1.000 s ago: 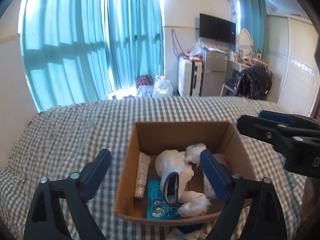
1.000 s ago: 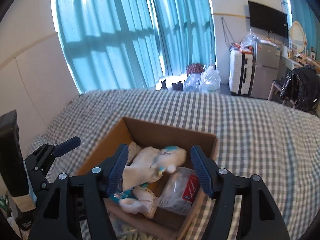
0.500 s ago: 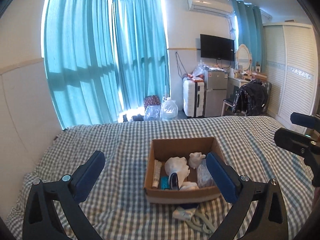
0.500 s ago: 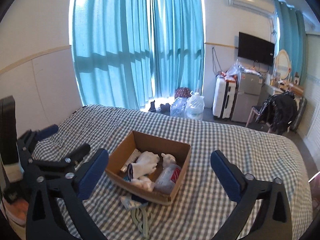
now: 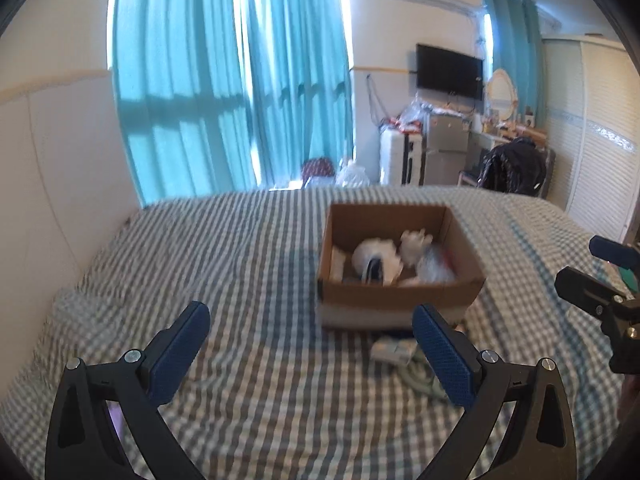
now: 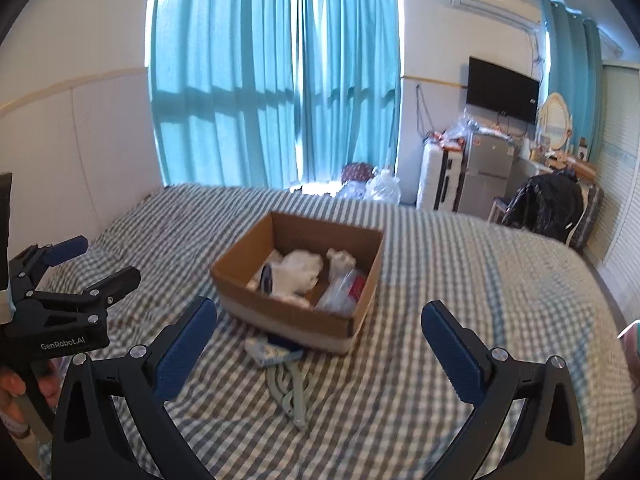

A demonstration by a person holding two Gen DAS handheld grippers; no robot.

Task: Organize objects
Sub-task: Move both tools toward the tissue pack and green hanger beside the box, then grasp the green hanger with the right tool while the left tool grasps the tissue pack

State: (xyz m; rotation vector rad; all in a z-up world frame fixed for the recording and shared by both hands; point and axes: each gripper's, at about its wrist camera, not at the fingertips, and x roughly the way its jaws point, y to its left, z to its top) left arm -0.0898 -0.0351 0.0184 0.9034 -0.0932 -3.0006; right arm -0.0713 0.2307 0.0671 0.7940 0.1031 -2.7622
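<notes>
Matt brown cardboard box; checked woven cloth bedcover; crinkly glossy plastic bag inside; sheer teal curtains, upper middle.

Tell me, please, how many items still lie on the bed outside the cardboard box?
2: a small white packet against the cardboard box's near wall, and a pale green cable just in front. Others may hide beneath the box.

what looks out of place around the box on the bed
A few things lie loose on the checked bedspread just in front of the cardboard box: a small white packet and a pale green cable, outside the box while everything else sits inside.
</notes>
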